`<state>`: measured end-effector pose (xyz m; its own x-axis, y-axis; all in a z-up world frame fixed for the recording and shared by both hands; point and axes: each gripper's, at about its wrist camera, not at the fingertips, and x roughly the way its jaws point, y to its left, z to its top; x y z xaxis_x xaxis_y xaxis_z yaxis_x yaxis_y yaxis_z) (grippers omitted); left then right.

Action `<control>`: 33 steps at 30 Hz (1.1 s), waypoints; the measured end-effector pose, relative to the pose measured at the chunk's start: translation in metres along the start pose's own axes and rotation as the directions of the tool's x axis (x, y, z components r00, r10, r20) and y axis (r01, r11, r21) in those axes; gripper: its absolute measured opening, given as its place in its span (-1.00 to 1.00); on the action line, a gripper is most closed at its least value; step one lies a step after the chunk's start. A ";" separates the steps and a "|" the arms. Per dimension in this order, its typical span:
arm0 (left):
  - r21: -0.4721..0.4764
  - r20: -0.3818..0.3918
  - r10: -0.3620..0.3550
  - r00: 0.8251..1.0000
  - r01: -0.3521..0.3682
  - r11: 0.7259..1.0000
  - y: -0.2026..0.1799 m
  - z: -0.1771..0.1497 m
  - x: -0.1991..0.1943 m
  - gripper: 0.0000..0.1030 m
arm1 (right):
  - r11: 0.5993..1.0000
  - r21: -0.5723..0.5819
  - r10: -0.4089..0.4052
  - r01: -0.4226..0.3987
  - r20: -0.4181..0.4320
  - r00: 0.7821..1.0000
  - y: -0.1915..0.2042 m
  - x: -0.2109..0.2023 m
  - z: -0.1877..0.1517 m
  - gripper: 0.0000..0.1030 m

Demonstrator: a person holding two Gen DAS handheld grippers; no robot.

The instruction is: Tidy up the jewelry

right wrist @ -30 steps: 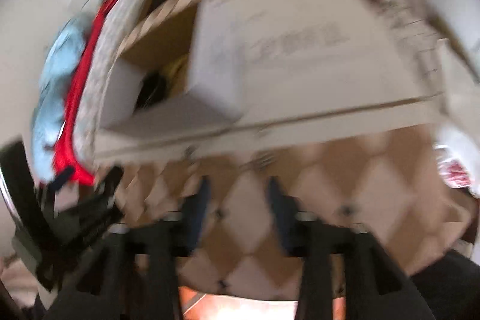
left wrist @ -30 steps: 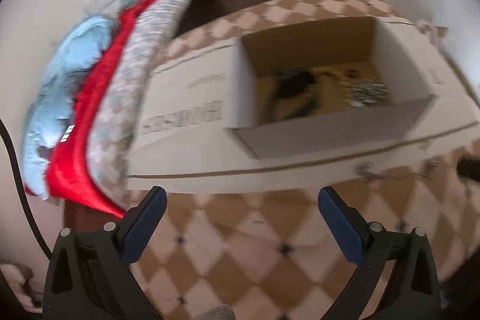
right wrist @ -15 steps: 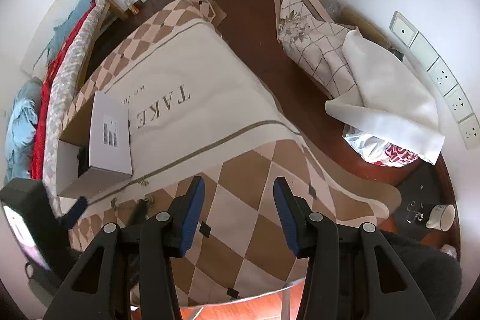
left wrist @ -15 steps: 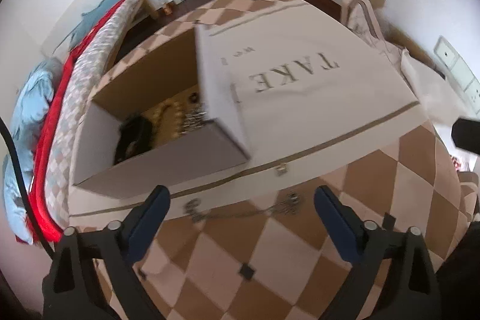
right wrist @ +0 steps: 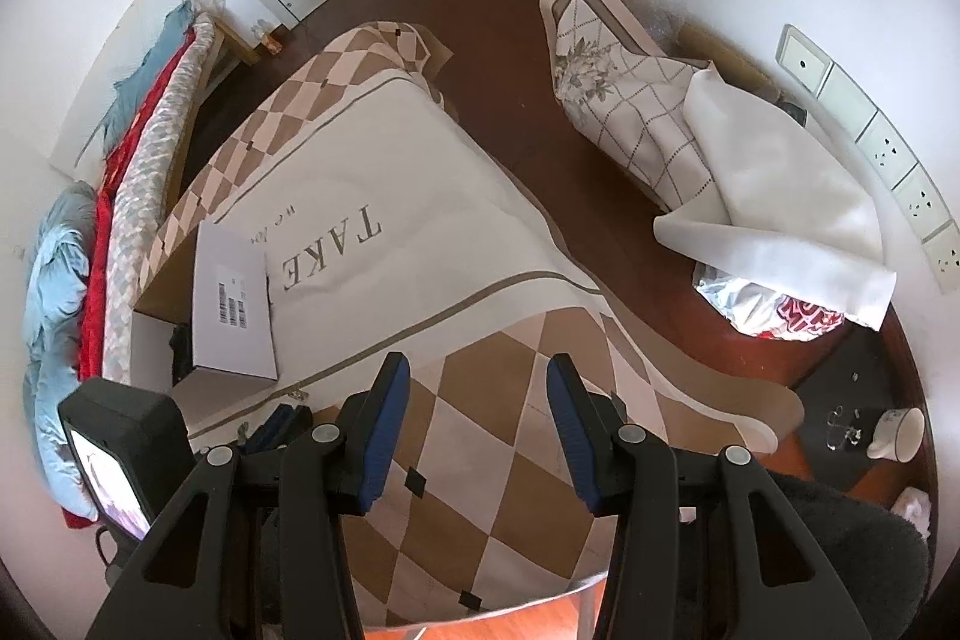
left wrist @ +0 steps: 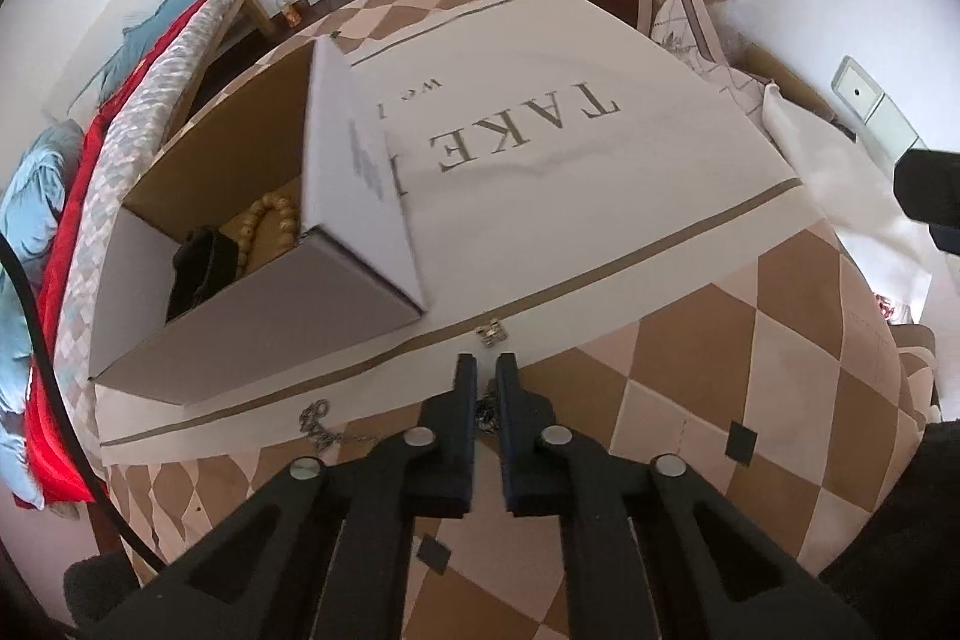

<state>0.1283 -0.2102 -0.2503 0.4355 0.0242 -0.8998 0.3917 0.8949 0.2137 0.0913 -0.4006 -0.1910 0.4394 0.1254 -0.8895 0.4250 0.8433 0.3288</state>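
Note:
An open cardboard box (left wrist: 252, 292) stands on the checked tablecloth (left wrist: 690, 358), with a gold bead string (left wrist: 267, 220) and a dark item (left wrist: 201, 262) inside. A silver chain (left wrist: 321, 424) lies on the cloth in front of the box. My left gripper (left wrist: 486, 370) is shut on the chain's right part, which shows between the fingers. A small metal clasp (left wrist: 491, 333) lies just beyond the tips. My right gripper (right wrist: 477, 382) is open and empty, above the cloth to the right of the box (right wrist: 231, 304).
A bed with red and blue bedding (left wrist: 54, 196) lies left of the table. A chair draped with cloth (right wrist: 690, 136) and a bag (right wrist: 774, 310) stand on the dark floor at right. A white cup (right wrist: 897, 433) sits on a low stand.
My left gripper has closed from wide open onto the chain on the cloth. The right gripper has stayed open and kept its place.

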 end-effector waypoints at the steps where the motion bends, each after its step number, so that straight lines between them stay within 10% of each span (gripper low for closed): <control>1: -0.003 0.007 -0.004 1.000 0.004 1.000 0.003 -0.001 -0.003 -0.97 | 1.000 -0.006 0.002 -0.002 0.000 1.000 0.002 -0.001 0.000 -0.03; 25: -0.232 -0.081 0.105 0.991 -0.121 0.965 0.173 -0.072 -0.020 -0.82 | 0.903 -0.427 -0.001 -0.047 -0.111 0.994 0.144 0.089 -0.043 -0.05; 28: -0.244 -0.086 0.129 0.988 -0.146 0.959 0.176 -0.070 -0.019 -0.78 | 0.896 -0.441 -0.021 -0.042 -0.136 0.991 0.146 0.104 -0.048 -0.72; 30: -0.255 -0.088 0.142 0.986 -0.160 0.954 0.179 -0.067 -0.019 -0.33 | 0.890 -0.455 -0.025 -0.029 -0.112 0.993 0.144 0.103 -0.050 -0.90; 32: -0.268 -0.075 0.151 0.986 -0.166 0.949 0.180 -0.064 -0.021 0.60 | 0.895 -0.445 -0.020 -0.028 -0.103 0.995 0.139 0.101 -0.050 -0.97; 33: -0.268 -0.063 0.153 0.986 -0.164 0.949 0.180 -0.062 -0.023 0.62 | 0.897 -0.440 -0.017 -0.028 -0.097 0.995 0.136 0.099 -0.050 -0.98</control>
<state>0.1392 -0.0219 -0.2149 0.4388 0.1889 -0.8785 0.0827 0.9650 0.2488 0.1536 -0.2472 -0.2499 0.3539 0.1613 -0.9213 0.0209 0.9834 0.1802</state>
